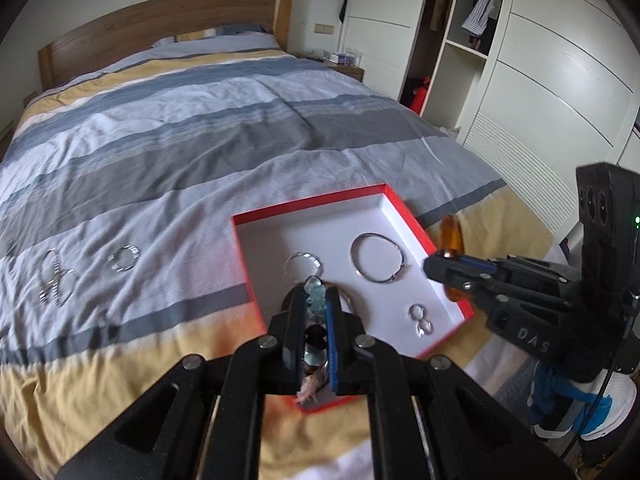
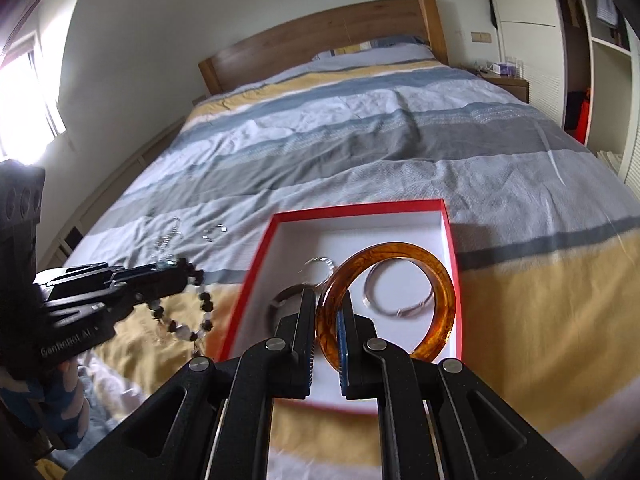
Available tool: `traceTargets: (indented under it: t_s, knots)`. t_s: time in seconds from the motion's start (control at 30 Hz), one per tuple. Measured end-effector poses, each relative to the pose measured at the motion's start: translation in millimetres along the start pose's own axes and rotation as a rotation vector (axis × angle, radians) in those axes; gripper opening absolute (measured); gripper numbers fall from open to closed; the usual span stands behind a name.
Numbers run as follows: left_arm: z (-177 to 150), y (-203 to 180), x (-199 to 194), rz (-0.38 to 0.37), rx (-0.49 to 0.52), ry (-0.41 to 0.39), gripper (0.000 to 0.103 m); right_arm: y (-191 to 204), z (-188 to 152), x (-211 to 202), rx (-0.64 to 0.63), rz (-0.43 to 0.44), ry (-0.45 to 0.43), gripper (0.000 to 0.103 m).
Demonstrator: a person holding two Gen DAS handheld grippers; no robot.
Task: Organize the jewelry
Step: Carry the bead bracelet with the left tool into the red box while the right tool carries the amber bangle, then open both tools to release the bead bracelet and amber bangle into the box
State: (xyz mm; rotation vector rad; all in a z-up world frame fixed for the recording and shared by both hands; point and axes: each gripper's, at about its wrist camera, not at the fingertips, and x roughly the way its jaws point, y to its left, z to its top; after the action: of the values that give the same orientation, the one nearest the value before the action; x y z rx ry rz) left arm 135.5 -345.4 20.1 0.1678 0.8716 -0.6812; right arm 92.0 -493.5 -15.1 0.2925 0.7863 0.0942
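Note:
A red box (image 1: 246,256) with a white inside lies on the striped bed; it also shows in the right wrist view (image 2: 260,268). In it lie a silver bangle (image 1: 378,258), a thin ring (image 1: 303,260) and two small rings (image 1: 420,318). My left gripper (image 1: 316,294) is shut on a beaded bracelet (image 2: 196,312) of black and white beads, held above the box's near left edge. My right gripper (image 2: 328,304) is shut on an amber bangle (image 2: 400,276), held above the box's right side. A silver chain (image 1: 56,278) and a small silver bracelet (image 1: 125,258) lie on the bedding to the left.
The wooden headboard (image 1: 160,28) is at the far end. White wardrobes (image 1: 540,80) stand on the right, with a bedside table (image 1: 344,66) by them. A bright window (image 2: 24,92) is on the left wall.

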Motion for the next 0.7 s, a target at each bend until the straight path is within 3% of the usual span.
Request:
traceTargets:
  t_s: [0.27, 0.7]
  knots:
    - [23, 7, 79, 0.028, -0.008, 0.044, 0.008, -24, 28, 65, -0.035, -0.019, 0.076, 0.009]
    - [11, 29, 130, 0.060, -0.062, 0.093, 0.008, -36, 32, 124, -0.055, -0.006, 0.171, 0.010]
